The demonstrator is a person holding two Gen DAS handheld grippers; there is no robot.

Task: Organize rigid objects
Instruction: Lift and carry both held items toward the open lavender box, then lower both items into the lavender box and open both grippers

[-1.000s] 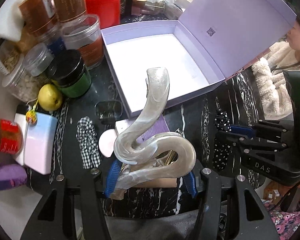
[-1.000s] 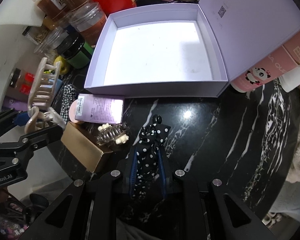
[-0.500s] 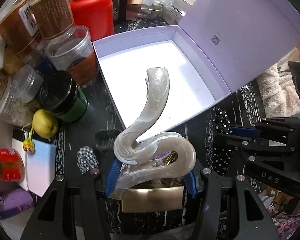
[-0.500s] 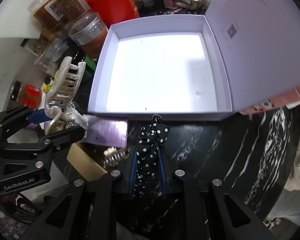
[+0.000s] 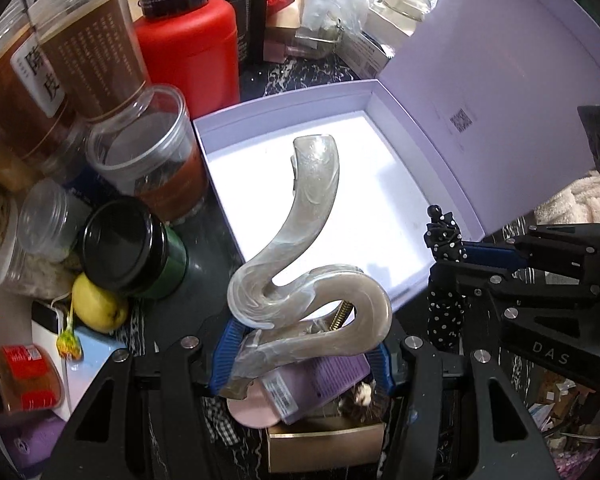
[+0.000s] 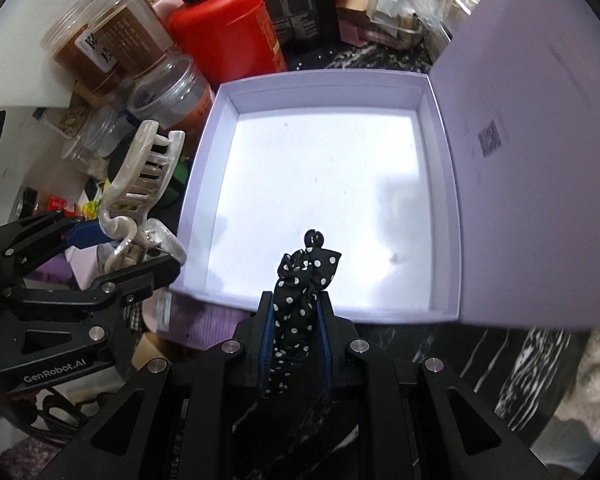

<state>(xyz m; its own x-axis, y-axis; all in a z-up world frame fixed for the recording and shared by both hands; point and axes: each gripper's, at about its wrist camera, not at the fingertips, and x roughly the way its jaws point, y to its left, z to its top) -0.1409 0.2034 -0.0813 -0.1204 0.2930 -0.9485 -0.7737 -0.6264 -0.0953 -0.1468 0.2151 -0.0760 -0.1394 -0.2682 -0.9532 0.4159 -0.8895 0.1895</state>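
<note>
A pearly beige hair claw clip point(image 5: 300, 280) stands between the blue pads of my left gripper point(image 5: 302, 344), which is shut on its handles. The clip point(image 6: 140, 184) hangs just left of the open lilac box point(image 6: 204, 184). My right gripper point(image 6: 296, 320) is shut on a black polka-dot hair tie point(image 6: 300, 288), held over the box's near wall. The same tie point(image 5: 444, 240) and right gripper point(image 5: 476, 260) show at the right of the left wrist view. The box point(image 5: 220, 184) has a white floor with nothing in it, and its lid point(image 5: 500, 92) stands up on the right.
Jars point(image 5: 152, 160), a red canister point(image 5: 196, 52), a black-lidded green tin point(image 5: 128, 244) and a lemon point(image 5: 98, 306) crowd the box's left side. Under my left gripper lie a purple packet point(image 5: 324, 380), a pink disc point(image 5: 248, 412), a gold box point(image 5: 324, 444) and a checked scrunchie point(image 5: 224, 428). Black marble table point(image 6: 520, 364).
Both grippers have moved toward the box with their loads; the box looms larger and nearer. The polka-dot tie now hangs over the box's near wall. Grips unchanged.
</note>
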